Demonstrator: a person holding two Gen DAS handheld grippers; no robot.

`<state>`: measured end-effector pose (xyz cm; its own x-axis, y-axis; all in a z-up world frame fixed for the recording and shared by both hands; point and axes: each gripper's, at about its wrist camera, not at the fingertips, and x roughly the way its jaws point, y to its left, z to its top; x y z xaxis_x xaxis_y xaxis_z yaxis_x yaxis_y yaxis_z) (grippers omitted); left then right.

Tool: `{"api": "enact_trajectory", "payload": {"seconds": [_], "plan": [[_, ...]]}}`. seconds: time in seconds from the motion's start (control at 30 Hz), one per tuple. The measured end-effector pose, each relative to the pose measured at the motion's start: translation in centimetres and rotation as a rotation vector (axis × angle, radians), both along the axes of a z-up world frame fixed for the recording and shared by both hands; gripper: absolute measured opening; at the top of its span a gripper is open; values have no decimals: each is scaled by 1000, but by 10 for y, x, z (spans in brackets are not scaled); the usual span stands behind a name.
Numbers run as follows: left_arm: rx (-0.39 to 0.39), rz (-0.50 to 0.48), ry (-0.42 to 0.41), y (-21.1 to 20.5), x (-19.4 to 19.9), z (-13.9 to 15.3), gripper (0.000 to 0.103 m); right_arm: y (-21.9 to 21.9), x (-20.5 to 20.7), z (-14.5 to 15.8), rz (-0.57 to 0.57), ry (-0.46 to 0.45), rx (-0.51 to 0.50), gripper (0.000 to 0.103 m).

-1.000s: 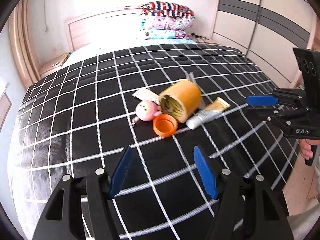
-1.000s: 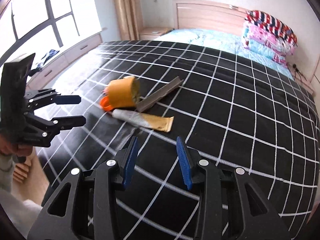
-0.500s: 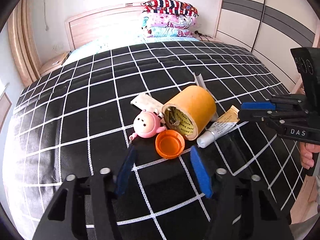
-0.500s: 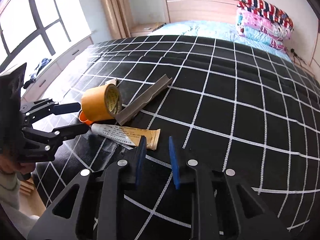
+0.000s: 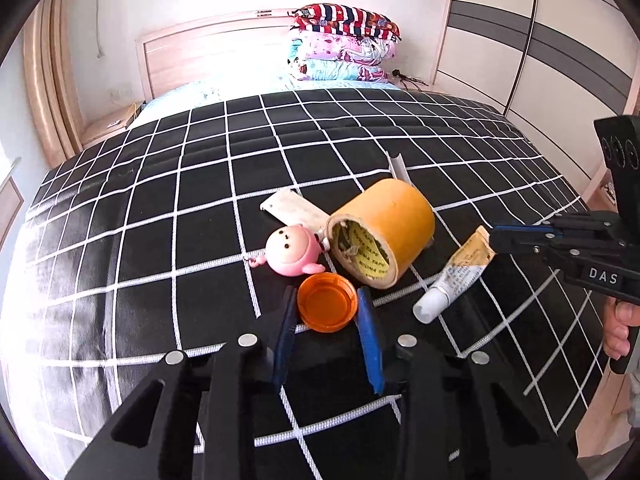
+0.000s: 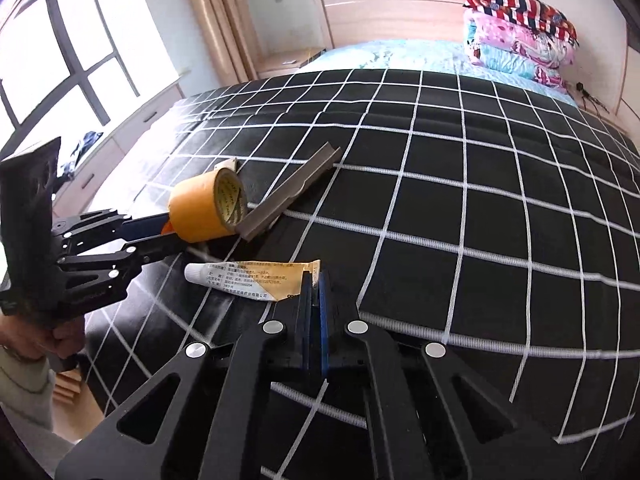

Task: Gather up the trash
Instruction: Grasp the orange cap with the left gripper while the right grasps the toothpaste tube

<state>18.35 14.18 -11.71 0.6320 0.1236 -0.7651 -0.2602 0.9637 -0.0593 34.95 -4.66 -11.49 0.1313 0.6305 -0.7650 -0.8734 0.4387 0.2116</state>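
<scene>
**Both claws at the pile near the foot of the bed**

The left claw (image 5: 326, 322) is down on the bedspread with its blue pads spread apart, one on each side of the orange cap (image 5: 327, 302). The cap lies open side up squarely between them, so a plain squeeze ought to take it. I can't quite tell whether the pads are touching its rim yet.

The right claw (image 6: 315, 312) comes in from the other side, pads drawn nearly together on the flat crimped tail of the ointment tube (image 6: 250, 278). It looks pinched, though the pads hide the actual contact. The tube's long axis runs straight away from that claw, white nozzle end pointing toward the left claw, so lifting by the tail would leave it dangling.

All of this sits in a tight cluster near the bed's (image 5: 160, 200) foot edge. Counting: one cap, one tube, one roll of yellow tape (image 5: 380, 232) lying on its side right behind the cap, one pink toy figure (image 5: 290, 254) touching the roll, one pale flat card (image 5: 292, 210) tucked under them, and one grey angled strip (image 6: 292, 192) leaning out from behind the roll toward the headboard. Three folded quilts (image 5: 344, 48) are stacked at the head end.
</scene>
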Motion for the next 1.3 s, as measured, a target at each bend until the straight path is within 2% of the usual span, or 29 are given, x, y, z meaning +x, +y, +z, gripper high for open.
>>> {"api": "enact_trajectory", "payload": {"seconds": [0.13,0.23,0.53,0.57,0.6,0.67,0.8,1.0,1.3], "plan": [[-5,4,0,-3,-10,0,29,-7,-9,0,-1,13,0,3],[-5,5,-1,-6,-14,1,29,-10,-26,0,20,-37,-27,3],[-15,9,-6,-10,-27,3,29,-20,-48,5,84,-63,-39,6],[-15,10,-7,-10,-28,3,29,-21,-49,5,88,-66,-38,14],[-17,10,-8,-10,-29,3,29,-20,-50,7,93,-70,-33,30],[-21,13,-9,-9,-30,4,29,-21,-51,8,111,-78,-21,47],[-23,11,-7,-10,-33,4,29,-13,-67,9,208,-114,-12,51],[-20,7,-9,-11,-38,5,29,-1,-81,10,293,-166,-19,57],[-19,-1,-10,-13,-42,6,29,18,-97,4,430,-250,-59,56]]}}
